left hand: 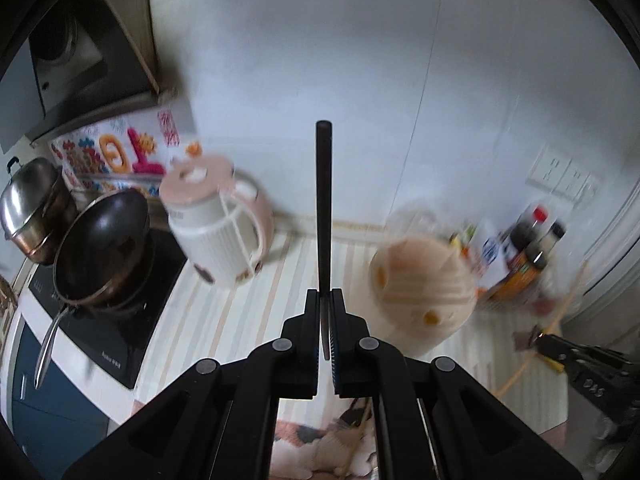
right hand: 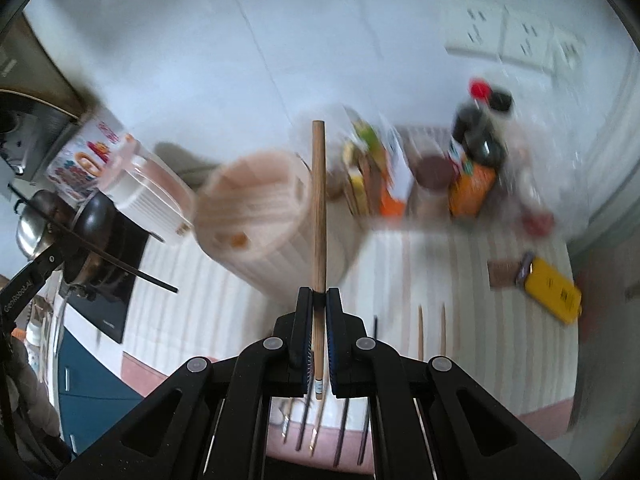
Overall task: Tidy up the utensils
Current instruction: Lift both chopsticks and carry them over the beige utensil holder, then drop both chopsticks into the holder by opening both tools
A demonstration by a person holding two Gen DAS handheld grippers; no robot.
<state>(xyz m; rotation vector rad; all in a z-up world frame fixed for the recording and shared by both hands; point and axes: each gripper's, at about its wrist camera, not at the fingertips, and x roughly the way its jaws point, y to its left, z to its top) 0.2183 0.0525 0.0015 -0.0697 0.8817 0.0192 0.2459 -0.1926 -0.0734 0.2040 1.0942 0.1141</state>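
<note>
Utensil holder (right hand: 256, 216) on the counter (right hand: 440, 272), kettle (right hand: 148, 196) left, bottles (right hand: 476, 152) right (loose chopsticks (right hand: 420, 332) nearer)

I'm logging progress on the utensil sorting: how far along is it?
Done: nothing visibly; whether the pink holder has any chopsticks inside, blur hides. In hand: left gripper shut on a black chopstick, right gripper on a wooden chopstick. Left: loose chopsticks on the counter.

On my striped worktop (left hand: 248, 312) I see a pink-and-white ribbed electric kettle (left hand: 218, 224) beside a black wok (left hand: 102, 248) on a black induction hob (left hand: 120, 344), with a steel lidded pot (left hand: 32, 208) behind; far right, blurred dark sauce bottles (right hand: 478, 140) and a yellow flat box (right hand: 554, 290)
</note>
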